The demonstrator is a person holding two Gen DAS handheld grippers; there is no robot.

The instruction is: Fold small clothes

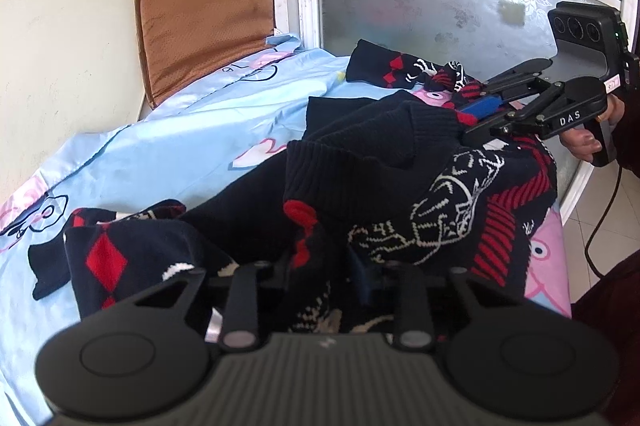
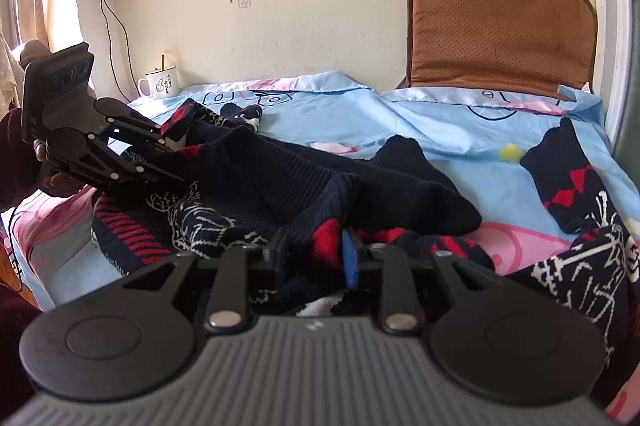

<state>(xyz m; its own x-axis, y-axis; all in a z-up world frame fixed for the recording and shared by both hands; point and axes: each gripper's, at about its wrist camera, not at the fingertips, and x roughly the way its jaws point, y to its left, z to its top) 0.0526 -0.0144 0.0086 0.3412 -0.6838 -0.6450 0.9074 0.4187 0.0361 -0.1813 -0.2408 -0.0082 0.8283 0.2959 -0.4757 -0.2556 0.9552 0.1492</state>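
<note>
Lying rumpled across the near part of the bed, the dark knit sweater [image 2: 280, 178] with red diamonds and white line pattern is bunched into ridges, its ribbed hem folded over in the middle. One sleeve [image 2: 576, 170] stretches away toward the right of the right wrist view, and the other sleeve [image 1: 100, 258] lies at the lower left of the left wrist view.

Knit fabric sits between the fingers of the left gripper [image 1: 320, 266], which look closed on a fold of the sweater at its near edge. The right gripper [image 2: 316, 250] has a red-patterned fold between its fingers too, beside a blue pad [image 2: 351, 262]; whether those fingers press on the cloth cannot be told. A hand [image 1: 580, 142] holds the right gripper's handle, with a cable hanging below it.

Under the sweater is a light blue bedsheet [image 2: 360, 118] with pink cartoon figures. A brown cushion [image 2: 500, 30] leans on the wall at the far side, and a white mug [image 2: 160, 82] stands at the far left edge.
</note>
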